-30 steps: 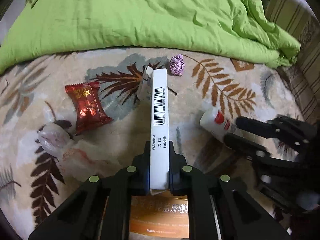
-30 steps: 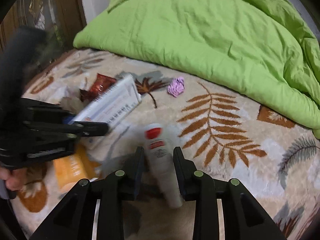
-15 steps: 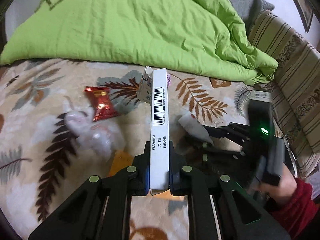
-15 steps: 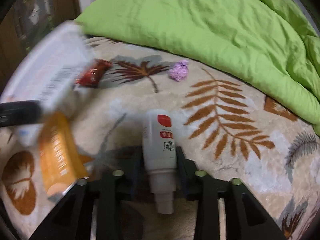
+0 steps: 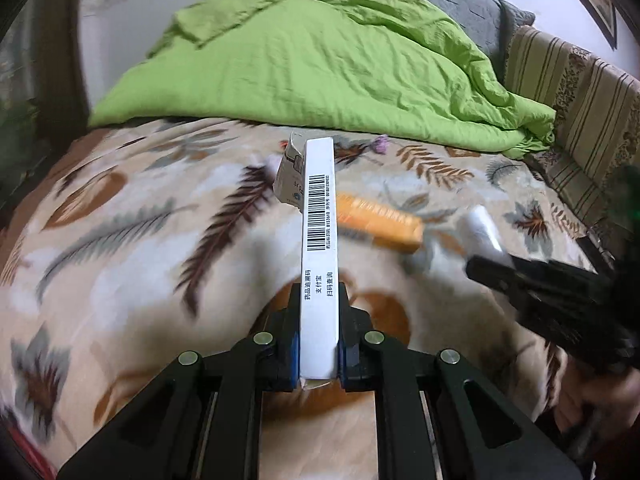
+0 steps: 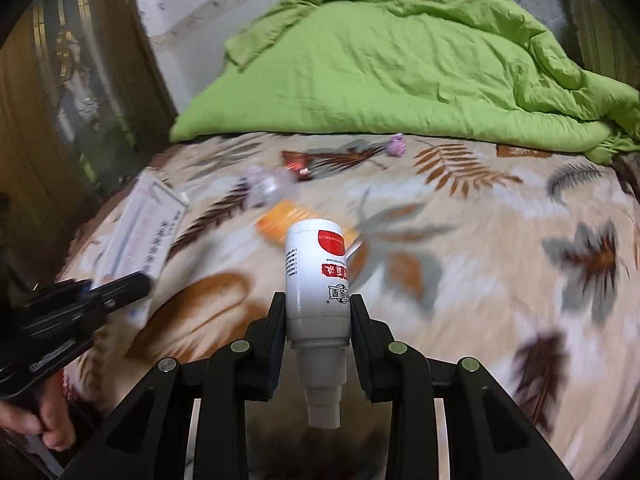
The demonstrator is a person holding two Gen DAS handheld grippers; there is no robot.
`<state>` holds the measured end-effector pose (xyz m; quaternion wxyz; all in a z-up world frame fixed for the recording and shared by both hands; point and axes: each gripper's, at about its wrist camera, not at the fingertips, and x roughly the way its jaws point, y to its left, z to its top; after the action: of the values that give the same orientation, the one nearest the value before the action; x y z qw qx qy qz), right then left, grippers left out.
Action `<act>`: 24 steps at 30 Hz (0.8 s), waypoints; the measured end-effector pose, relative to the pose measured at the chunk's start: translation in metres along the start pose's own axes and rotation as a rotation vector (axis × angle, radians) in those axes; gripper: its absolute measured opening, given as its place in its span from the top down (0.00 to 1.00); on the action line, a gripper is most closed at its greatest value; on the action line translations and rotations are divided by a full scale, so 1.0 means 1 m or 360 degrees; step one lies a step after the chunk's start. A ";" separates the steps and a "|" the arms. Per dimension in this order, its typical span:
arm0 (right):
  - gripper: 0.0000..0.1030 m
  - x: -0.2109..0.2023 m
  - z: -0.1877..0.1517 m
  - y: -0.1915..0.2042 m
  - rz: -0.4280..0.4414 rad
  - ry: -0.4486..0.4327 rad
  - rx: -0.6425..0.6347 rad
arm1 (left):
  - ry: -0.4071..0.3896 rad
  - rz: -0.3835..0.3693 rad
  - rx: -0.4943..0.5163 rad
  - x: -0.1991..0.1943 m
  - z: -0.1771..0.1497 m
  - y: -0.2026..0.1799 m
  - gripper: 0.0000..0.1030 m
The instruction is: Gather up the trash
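Observation:
My left gripper [image 5: 318, 312] is shut on a long white medicine box [image 5: 319, 236] with a barcode, held edge-up above the bed. A white bottle [image 6: 316, 276] with a red label sits in my right gripper [image 6: 318, 312], which is shut on it with the nozzle end toward the camera. The same bottle [image 5: 484, 232] and right gripper [image 5: 540, 284] show blurred at the right of the left wrist view. On the leaf-patterned blanket lie an orange box [image 5: 380, 220], a red candy wrapper [image 6: 296, 164], a crumpled clear bag [image 6: 264, 186] and a purple paper ball [image 6: 397, 146].
A green quilt [image 6: 400, 60] is heaped across the far side of the bed. A striped cushion [image 5: 580, 120] stands at the right, and a dark wooden door [image 6: 60, 100] at the left. A hand [image 6: 44, 424] grips the left tool.
Both grippers have risen and pulled back from the blanket. The right one closed on the white bottle and lifted it. The left still carries the white box.

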<state>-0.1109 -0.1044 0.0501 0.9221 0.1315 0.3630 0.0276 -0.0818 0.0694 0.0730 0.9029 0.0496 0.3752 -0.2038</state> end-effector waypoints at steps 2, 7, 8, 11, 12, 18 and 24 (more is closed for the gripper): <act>0.68 -0.009 -0.019 0.015 0.0000 -0.0024 -0.0006 | -0.0039 0.0045 -0.0016 -0.013 -0.020 0.004 0.88; 0.68 -0.027 -0.027 0.040 -0.0065 -0.0196 -0.0122 | -0.0058 0.0150 0.0002 -0.017 -0.046 0.006 0.88; 0.68 -0.027 -0.027 0.041 -0.0083 -0.0204 -0.0138 | -0.0054 0.0157 0.0001 -0.016 -0.048 0.007 0.88; 0.68 -0.024 -0.029 0.042 -0.0097 -0.0198 -0.0151 | -0.0062 0.0191 -0.0001 -0.015 -0.051 0.012 0.88; 0.68 -0.024 -0.029 0.041 -0.0108 -0.0204 -0.0145 | -0.0062 0.0191 -0.0001 -0.015 -0.051 0.012 0.88; 0.68 -0.024 -0.031 0.043 -0.0122 -0.0195 -0.0159 | -0.0081 0.0211 -0.0011 -0.016 -0.051 0.015 0.88; 0.68 -0.023 -0.033 0.049 -0.0131 -0.0190 -0.0212 | -0.0098 0.0235 -0.0014 -0.017 -0.050 0.013 0.88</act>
<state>-0.1482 -0.0531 0.0554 0.9491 0.0562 0.3097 0.0060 -0.1203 0.0987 0.0487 0.9268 0.0668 0.3435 -0.1364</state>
